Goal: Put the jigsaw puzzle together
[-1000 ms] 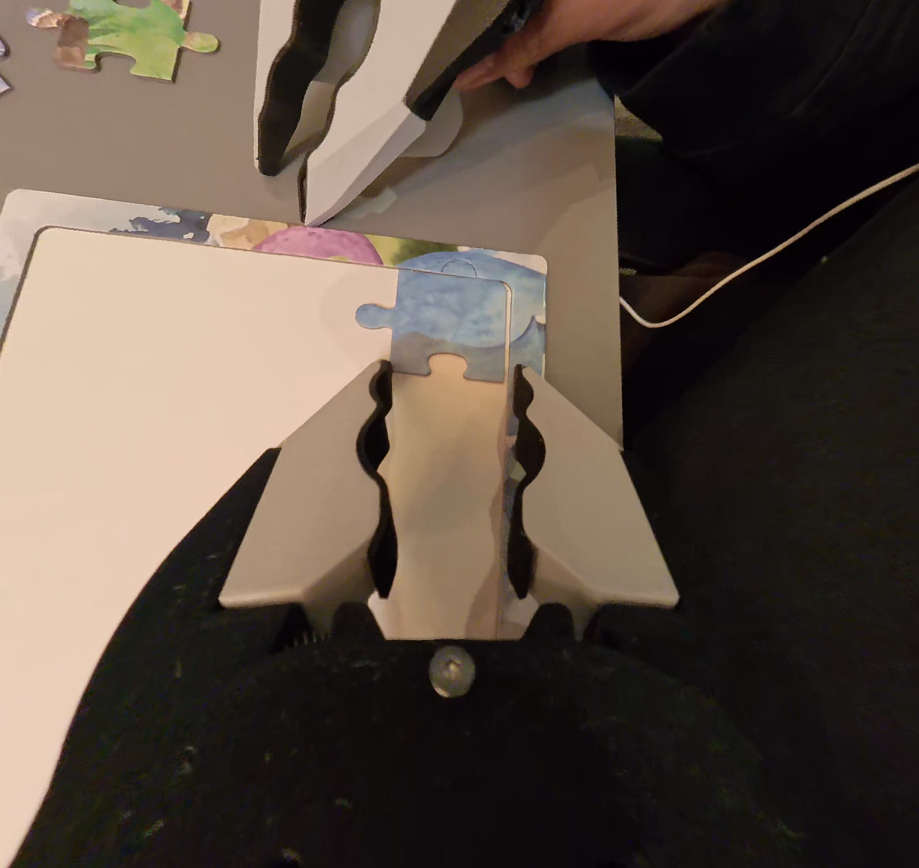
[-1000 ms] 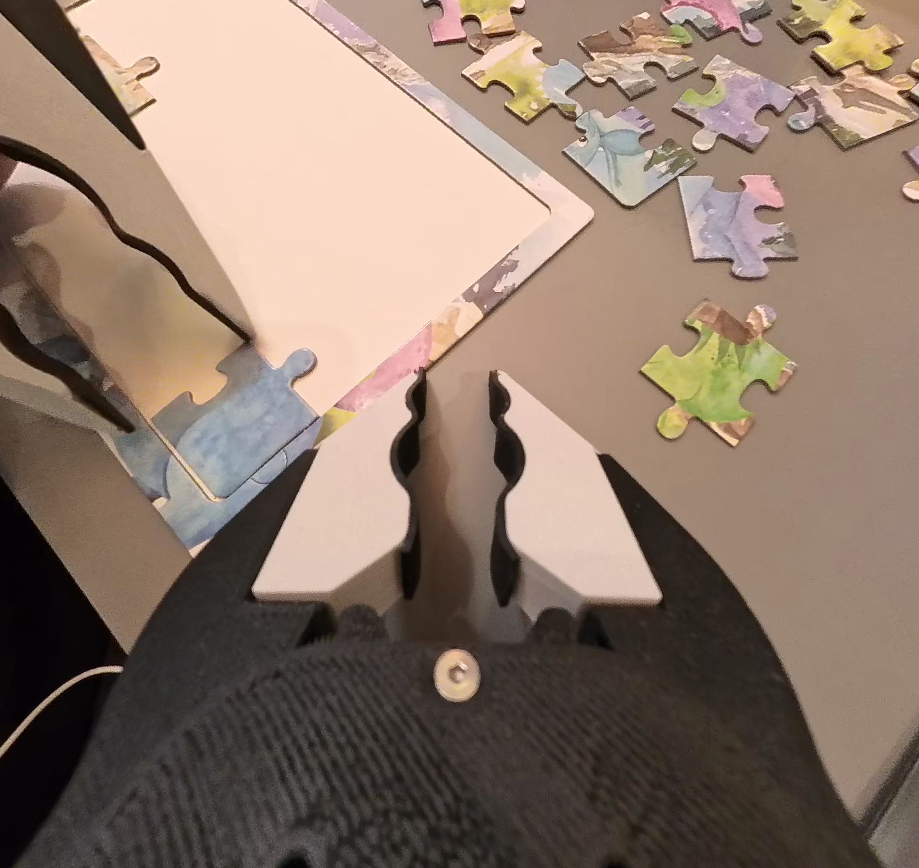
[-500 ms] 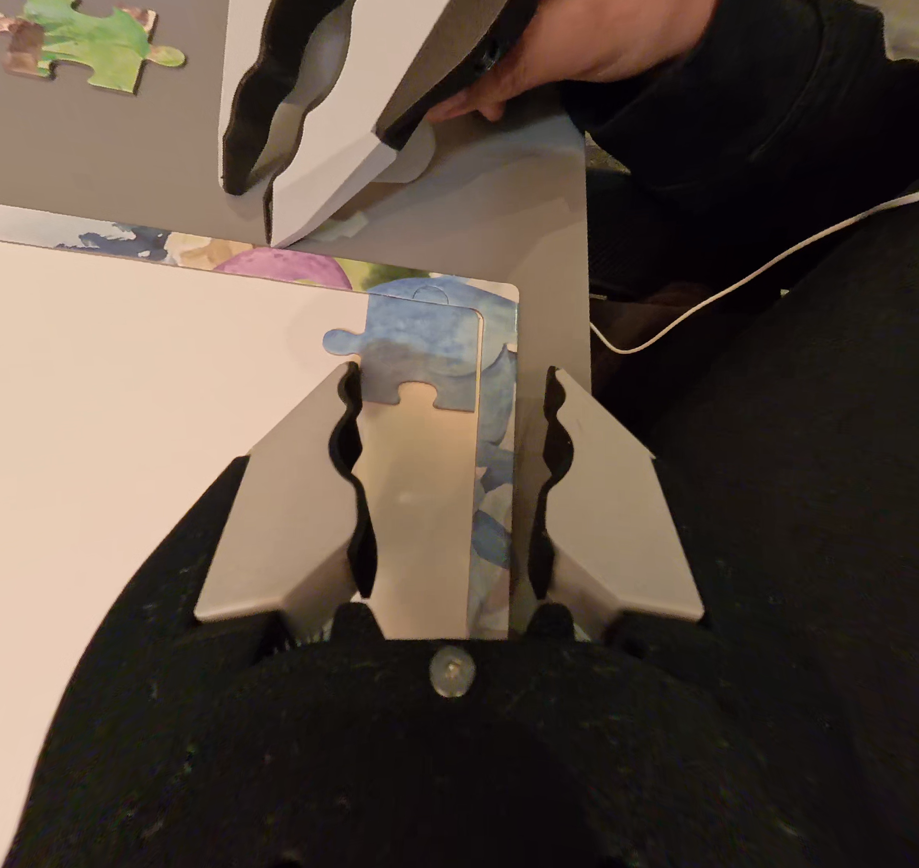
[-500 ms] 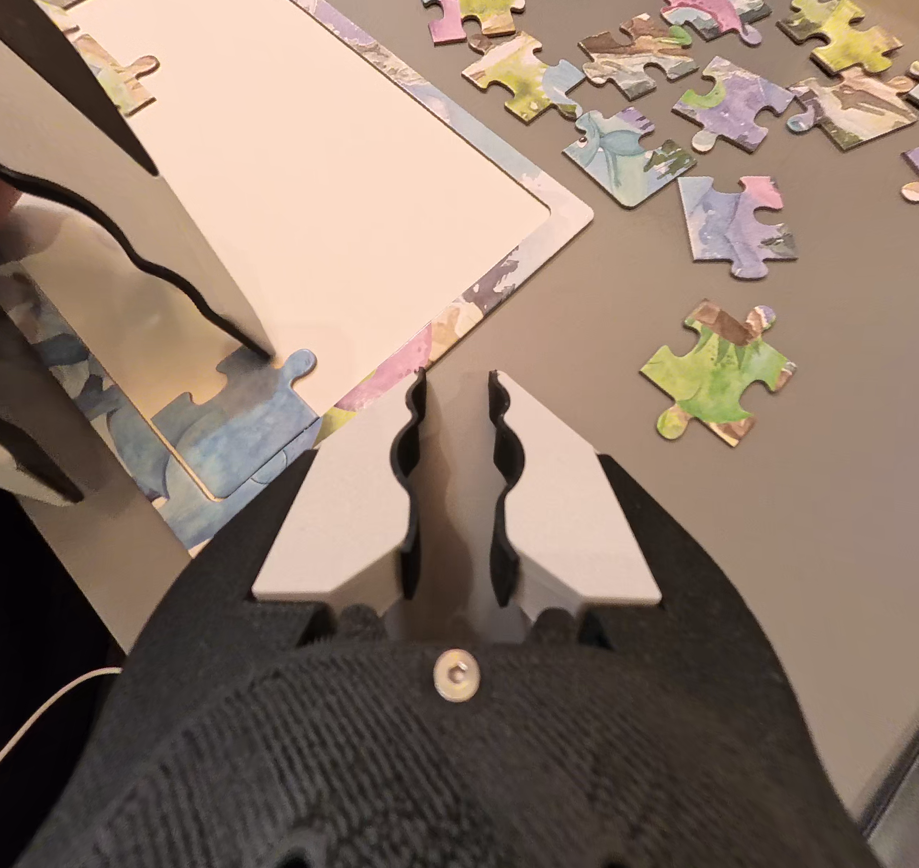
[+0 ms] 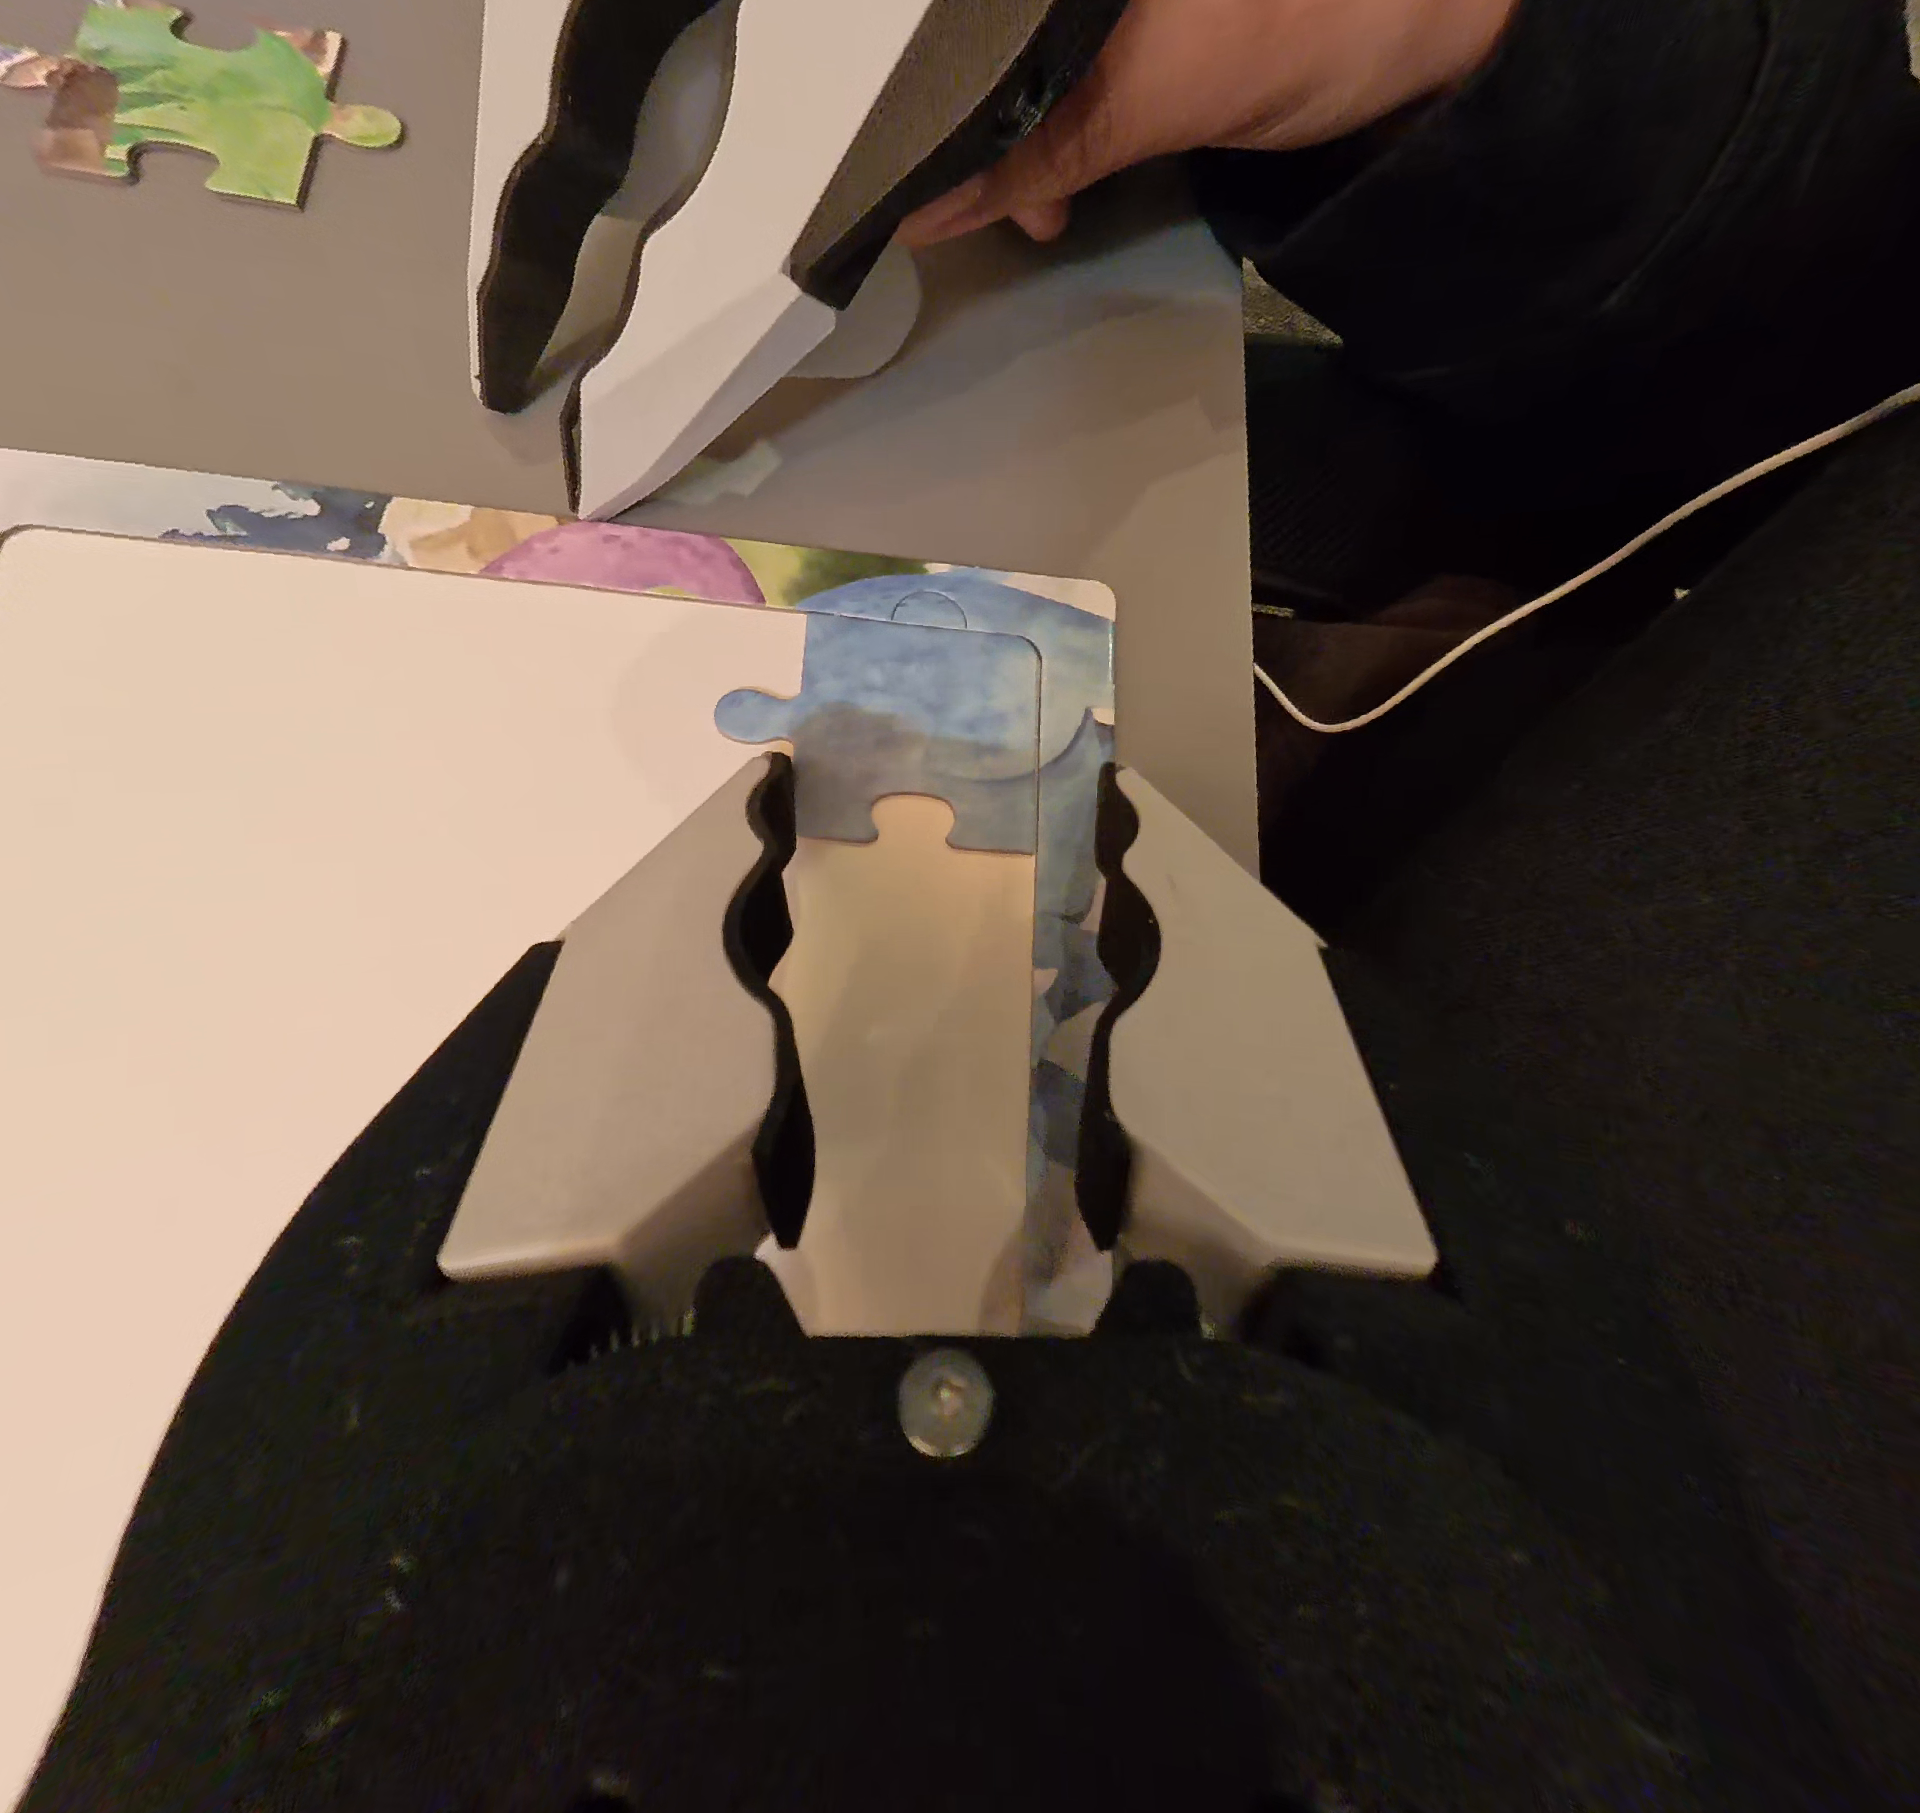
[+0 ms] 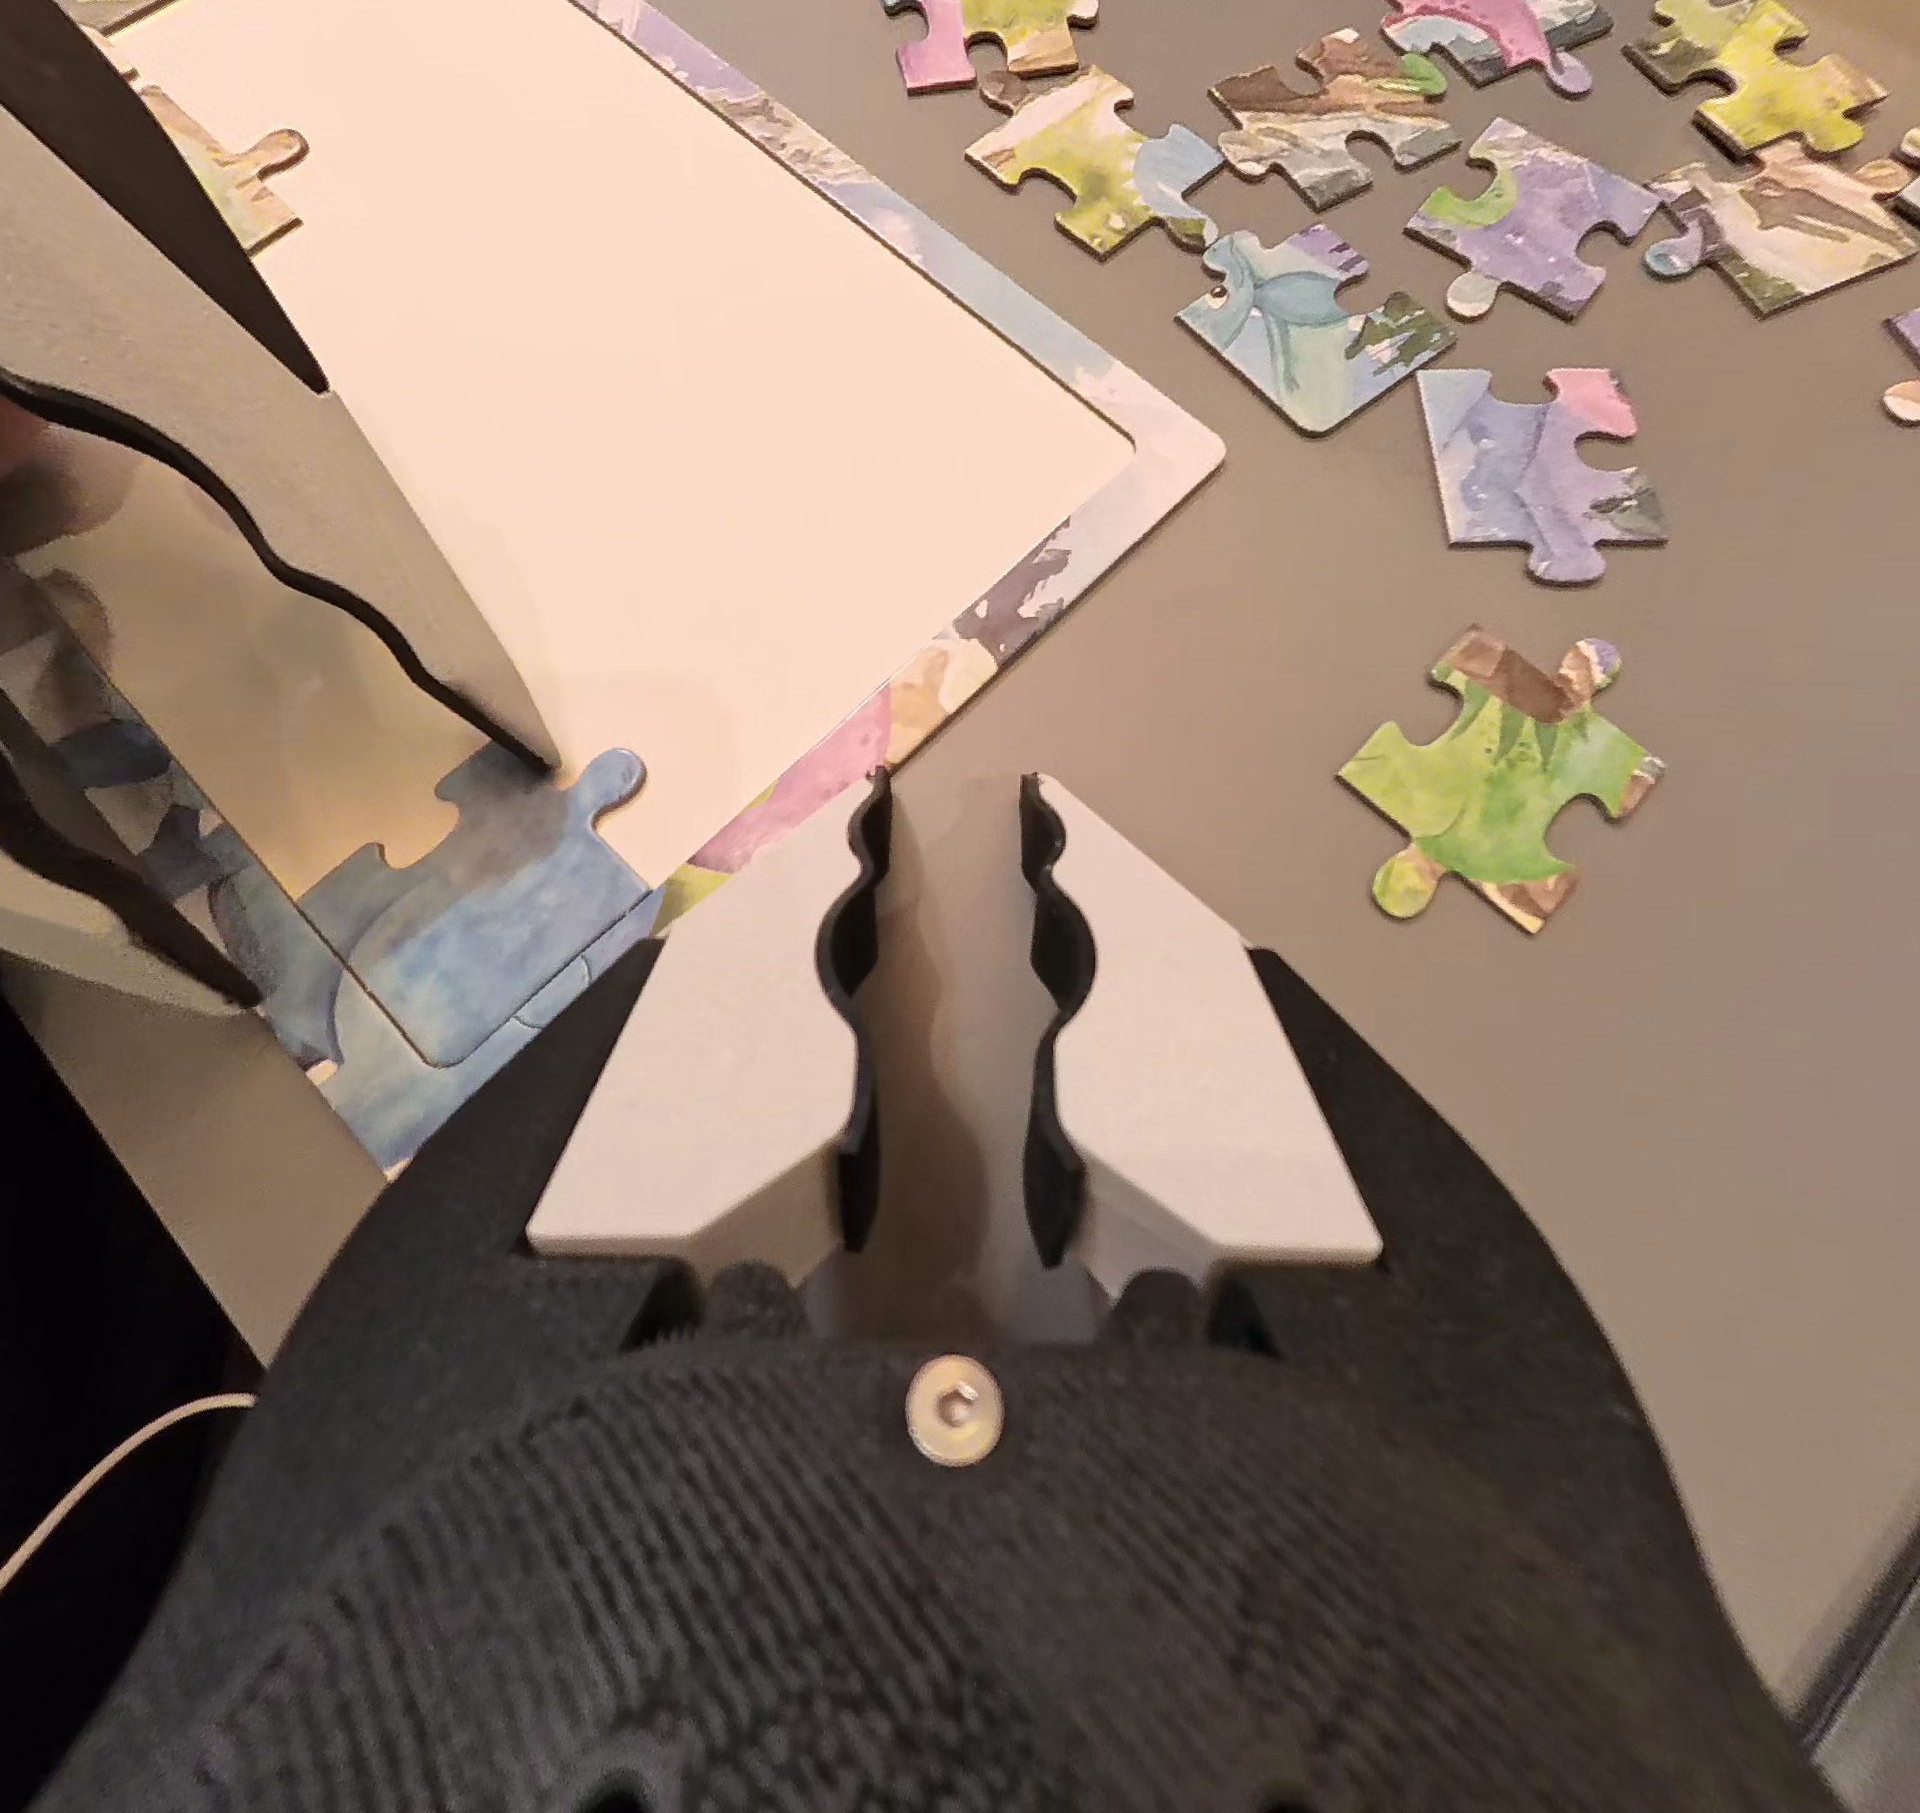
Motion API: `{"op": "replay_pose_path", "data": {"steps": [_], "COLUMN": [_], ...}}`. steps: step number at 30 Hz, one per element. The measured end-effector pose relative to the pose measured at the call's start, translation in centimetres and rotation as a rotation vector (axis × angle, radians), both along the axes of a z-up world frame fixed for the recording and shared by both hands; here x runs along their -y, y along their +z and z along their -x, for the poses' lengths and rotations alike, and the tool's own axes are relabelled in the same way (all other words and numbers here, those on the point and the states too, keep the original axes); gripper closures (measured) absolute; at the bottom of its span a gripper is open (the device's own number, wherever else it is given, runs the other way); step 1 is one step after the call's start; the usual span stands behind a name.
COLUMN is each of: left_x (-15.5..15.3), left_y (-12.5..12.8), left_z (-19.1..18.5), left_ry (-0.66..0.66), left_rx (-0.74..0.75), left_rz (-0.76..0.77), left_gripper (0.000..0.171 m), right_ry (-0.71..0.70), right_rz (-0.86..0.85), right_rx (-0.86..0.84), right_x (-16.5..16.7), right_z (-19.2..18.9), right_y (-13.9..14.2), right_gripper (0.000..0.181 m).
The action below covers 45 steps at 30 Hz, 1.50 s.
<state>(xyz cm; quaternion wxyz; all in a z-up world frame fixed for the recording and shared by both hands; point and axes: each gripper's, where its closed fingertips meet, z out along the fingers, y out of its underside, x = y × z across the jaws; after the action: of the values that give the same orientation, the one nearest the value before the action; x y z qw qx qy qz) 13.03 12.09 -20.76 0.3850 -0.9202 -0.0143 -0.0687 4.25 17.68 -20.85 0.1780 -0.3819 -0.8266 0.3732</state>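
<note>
- My left gripper (image 5: pixel 940 776) hangs low over the near corner of the puzzle tray (image 5: pixel 1081 620), jaws spread and gripping nothing.
- Between those jaws I see bare tray floor and the blue piece (image 5: pixel 914 724), seated in the tray's corner with its edges against the frame; its knob points across the empty floor.
- My left finger (image 5: pixel 665 984) tip sits right at the blue piece's edge, by the knob; whether it touches, I cannot tell. The other finger hangs over the frame's blue border.
- My right gripper (image 6: pixel 956 781) hovers over grey table (image 6: pixel 1351 1192) just outside the tray's long side, jaws a little apart and empty. From the left view it (image 5: pixel 551 433) blocks part of the table beyond the tray, and the hand (image 5: pixel 1247 28) holding it shows behind.
- A white cable (image 5: pixel 1558 600) runs off the table's edge beside a dark sleeve.
- Farther out, a green piece (image 6: pixel 1496 776) lies alone on the table, the nearest loose one to my right gripper.
- Beyond it, a scatter of loose pieces (image 6: pixel 1455 184) lies face up, clear of the tray, some touching one another.
- At the tray's far left, another seated piece (image 6: pixel 249 184) shows partly behind my left gripper's finger.
</note>
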Motion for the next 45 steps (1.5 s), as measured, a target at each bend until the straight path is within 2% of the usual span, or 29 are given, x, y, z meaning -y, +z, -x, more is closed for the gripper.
{"op": "replay_pose_path", "data": {"steps": [5,10,17,22,25,45], "left_x": [-0.05,-0.13,0.23,0.22,0.34,0.12], "left_y": [0.08,0.36,-0.54,-0.54,-0.51,-0.43], "left_z": [-0.14,-0.68,-0.5,-0.54,-0.45,-0.53], "left_ry": [0.005,0.016,0.037,0.043,0.035,-0.002], "left_rx": [0.018,0.057,-0.138,-0.124,-0.139,-0.11], "left_rz": [-0.001,-0.007,0.03,0.029,0.027,0.007], "left_gripper": [0.112,0.099,0.097,0.1,0.109,0.11], "right_ry": [0.0,0.0,0.001,0.002,0.002,0.005], "right_rz": [0.001,0.001,-0.001,-0.006,-0.006,-0.003], "right_rx": [0.001,0.001,-0.001,-0.006,-0.006,-0.003], "right_x": [0.0,0.0,0.01,0.03,0.03,0.07], "right_z": [0.01,0.01,0.01,0.0,-0.02,-0.05], "right_y": [0.0,0.0,0.0,0.01,0.01,0.0], "right_gripper": [0.158,0.158,0.158,0.157,0.157,0.158]}}
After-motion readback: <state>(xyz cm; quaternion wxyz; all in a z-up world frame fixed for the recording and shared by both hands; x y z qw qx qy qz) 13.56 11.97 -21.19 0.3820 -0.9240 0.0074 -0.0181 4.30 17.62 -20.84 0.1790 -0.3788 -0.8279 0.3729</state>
